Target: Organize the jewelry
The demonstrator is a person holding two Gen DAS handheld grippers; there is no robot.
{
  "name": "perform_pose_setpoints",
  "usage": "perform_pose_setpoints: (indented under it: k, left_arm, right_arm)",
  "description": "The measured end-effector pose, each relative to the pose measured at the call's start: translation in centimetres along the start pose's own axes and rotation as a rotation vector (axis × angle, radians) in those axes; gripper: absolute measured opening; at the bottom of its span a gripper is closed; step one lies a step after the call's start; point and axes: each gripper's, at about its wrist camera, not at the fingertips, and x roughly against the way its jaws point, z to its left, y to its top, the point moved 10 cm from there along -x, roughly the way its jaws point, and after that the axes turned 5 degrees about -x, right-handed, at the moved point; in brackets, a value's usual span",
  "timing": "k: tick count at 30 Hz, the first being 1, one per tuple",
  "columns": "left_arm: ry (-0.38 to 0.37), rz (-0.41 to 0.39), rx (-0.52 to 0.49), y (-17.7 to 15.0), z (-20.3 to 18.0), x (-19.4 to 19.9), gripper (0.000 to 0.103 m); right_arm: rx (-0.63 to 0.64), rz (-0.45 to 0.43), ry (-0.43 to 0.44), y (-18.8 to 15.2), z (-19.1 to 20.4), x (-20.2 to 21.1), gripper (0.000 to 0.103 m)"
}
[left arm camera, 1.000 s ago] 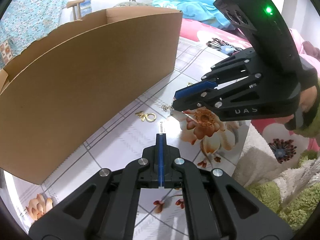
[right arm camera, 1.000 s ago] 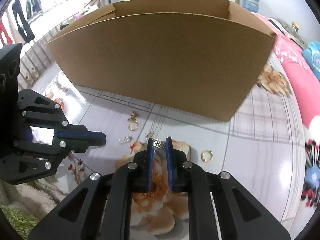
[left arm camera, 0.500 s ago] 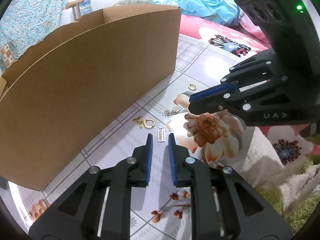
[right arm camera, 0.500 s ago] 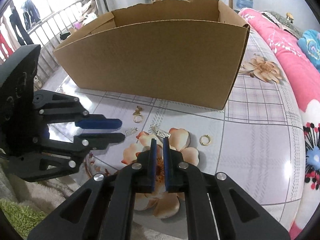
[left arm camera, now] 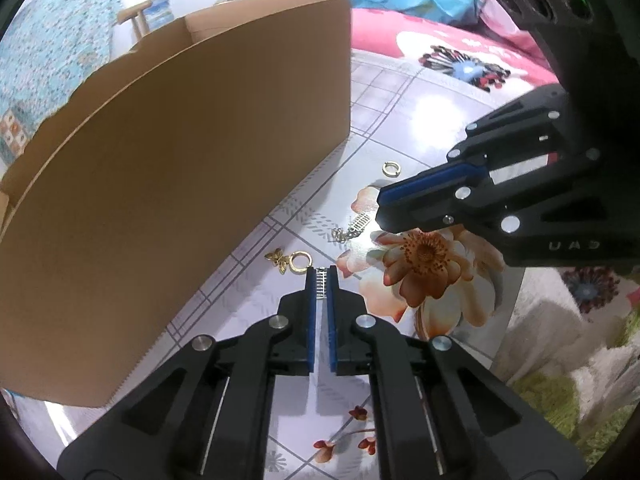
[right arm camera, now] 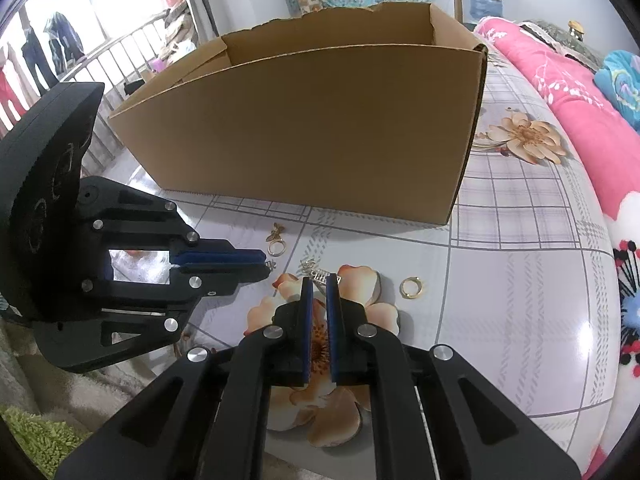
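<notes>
Small jewelry lies on a flowered tablecloth in front of a cardboard box (left arm camera: 180, 168). My left gripper (left arm camera: 321, 276) has its jaws narrowly apart around a small silver bar earring (left arm camera: 321, 282) lying on the cloth. A gold butterfly ring charm (left arm camera: 292, 261) lies just left of it. My right gripper (right arm camera: 319, 284) is narrowly open just behind a silver chain earring (right arm camera: 320, 274), which also shows in the left wrist view (left arm camera: 352, 229). A gold ring (right arm camera: 412, 288) lies to its right.
The open cardboard box (right arm camera: 320, 132) stands behind the jewelry. A pink blanket (right arm camera: 568, 92) lies at the right. A green and white shaggy mat (left arm camera: 560, 360) borders the cloth's near side.
My left gripper opened, moved forward and has narrowed its jaws around the silver bar earring. My right gripper pulled back a little from the chain earring and stays narrowly open.
</notes>
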Motion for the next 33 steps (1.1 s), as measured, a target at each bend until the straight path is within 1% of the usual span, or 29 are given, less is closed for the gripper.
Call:
perform_pose_setpoints:
  k: [7,11,13,16,18,22,26,29,31,32,33]
  left_arm:
    - [-0.01,0.007,0.018,-0.3,-0.1,0.1,0.004]
    - [-0.014,0.006,0.03,-1.0,0.0,0.7,0.004]
    - [-0.013,0.007,0.038,-1.3,0.2,1.1,0.004]
    - [-0.01,0.005,0.054,-1.6,0.7,1.5,0.004]
    - [-0.01,0.001,0.063,-1.7,1.0,1.7,0.004]
    - [-0.013,-0.006,0.068,-1.6,1.1,1.7,0.004]
    - [-0.021,-0.016,0.071,-1.5,1.2,1.7,0.004]
    - [-0.025,-0.018,0.074,-1.6,1.4,1.6,0.004]
    - [-0.027,-0.021,0.077,-1.6,1.5,1.7,0.004]
    - [-0.028,-0.024,0.078,-1.5,1.6,1.7,0.004]
    - [-0.028,-0.026,0.078,-1.5,1.7,1.7,0.004]
  right_arm:
    - [-0.008,-0.008,0.007,-0.4,-0.4,0.5,0.007]
    - [0.027,-0.008,0.007,-0.2,0.0,0.6,0.007]
    - [0.056,-0.001,0.012,0.0,0.3,0.6,0.008]
    - [0.131,0.016,0.01,0.2,0.7,0.4,0.011]
    - [0.187,0.037,0.016,0.4,1.0,0.1,0.019]
    - [0.297,0.078,0.021,0.7,1.4,-0.6,0.021]
    - [0.4,0.138,0.017,0.4,1.6,-1.8,0.021]
    - [0.42,0.163,0.04,0.5,1.7,-2.0,0.02]
    - [0.421,0.182,0.051,0.5,1.7,-2.1,0.01]
    - [0.415,0.189,0.056,0.6,1.8,-2.1,0.007]
    - [0.408,0.189,0.054,0.7,1.7,-2.1,0.007]
